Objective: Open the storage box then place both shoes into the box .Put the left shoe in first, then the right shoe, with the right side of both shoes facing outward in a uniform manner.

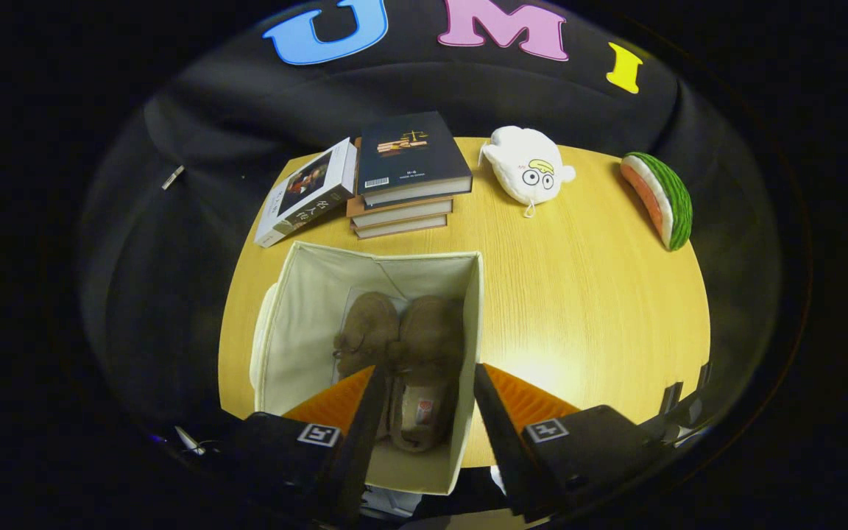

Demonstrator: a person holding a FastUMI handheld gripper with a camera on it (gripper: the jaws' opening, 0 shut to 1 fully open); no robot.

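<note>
1. The gripper [424, 397] is seen at the bottom centre of the frame, held above the open storage box [284, 324]. Its fingers are spread wide apart and nothing is held between them; neither finger is seen touching a shoe or the box wall.

2. The storage box stands on the desk [586, 294] at lower left of centre, its top open. Both shoes lie side by side on the box floor: the left-hand shoe [366, 327] and the right-hand shoe [428, 353], toes pointing toward the upper part of the frame, the two touching along their length. Which is the left shoe cannot be told.

3. Judgement: both placements appear done; withdrawal is what seems to remain.

4. Risk: the right finger sits close to the box's right wall [472, 331]. If the gripper is lifted at a slant, the soft wall could be snagged and the box dragged or tipped.

5. Risk: a downward drift would let a finger nudge a shoe and spoil the uniform facing.

6. In the upper frame, well apart from the box: a stack of books [409, 177], a white plush toy [528, 171], a watermelon slice toy [661, 199]. No interference is expected.
</note>
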